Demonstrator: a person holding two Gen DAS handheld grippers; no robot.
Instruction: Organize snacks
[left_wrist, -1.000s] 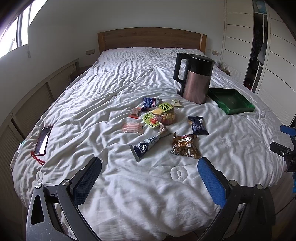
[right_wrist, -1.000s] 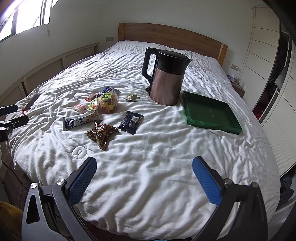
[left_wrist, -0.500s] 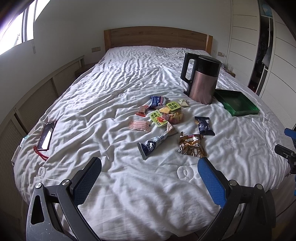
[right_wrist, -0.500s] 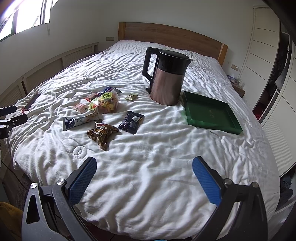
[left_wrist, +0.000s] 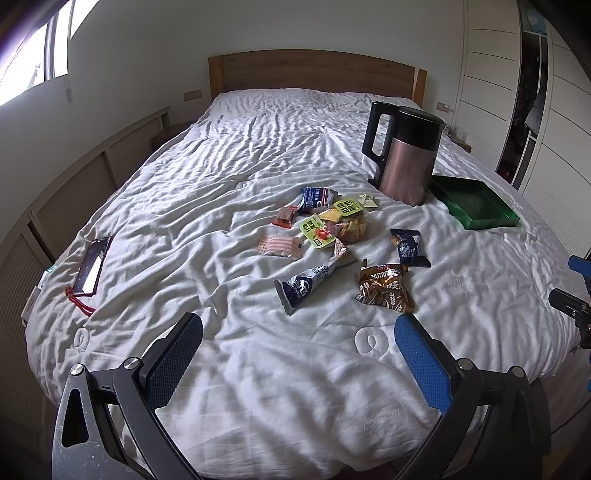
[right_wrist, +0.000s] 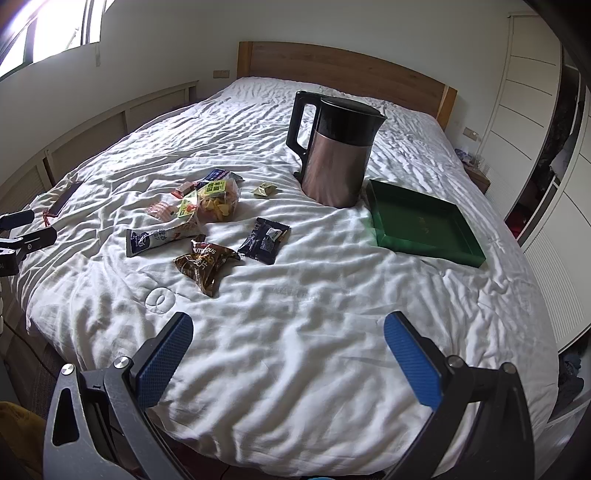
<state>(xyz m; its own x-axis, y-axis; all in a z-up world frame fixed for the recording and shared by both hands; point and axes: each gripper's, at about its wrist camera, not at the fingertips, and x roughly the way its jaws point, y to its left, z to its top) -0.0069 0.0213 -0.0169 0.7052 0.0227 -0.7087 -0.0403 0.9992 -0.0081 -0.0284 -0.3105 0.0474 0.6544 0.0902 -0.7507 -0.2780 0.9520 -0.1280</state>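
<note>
On the white bed (left_wrist: 229, 177), a phone (left_wrist: 92, 266) lies at the left edge. Right of it, mid-bed, the snacks are scattered: a pink packet (left_wrist: 279, 245), a red one (left_wrist: 285, 216), a blue-and-red packet (left_wrist: 317, 196), a clear bag (left_wrist: 341, 223) of mixed sweets with green labels, a long blue stick pack (left_wrist: 308, 282), a small pale sachet (left_wrist: 367, 200), a brown bag (left_wrist: 386, 288) and a dark blue packet (left_wrist: 409, 247): eight pieces by my count. Further right one kettle (left_wrist: 404, 155) stands upright, and just beside it one green tray (left_wrist: 474, 206) holds nothing.

The left gripper (left_wrist: 299, 354) hangs over the near edge, jaws released and wide, the brown bag just beyond them. The right gripper (right_wrist: 288, 352) is likewise spread, with all snacks farther off and to its left.
</note>
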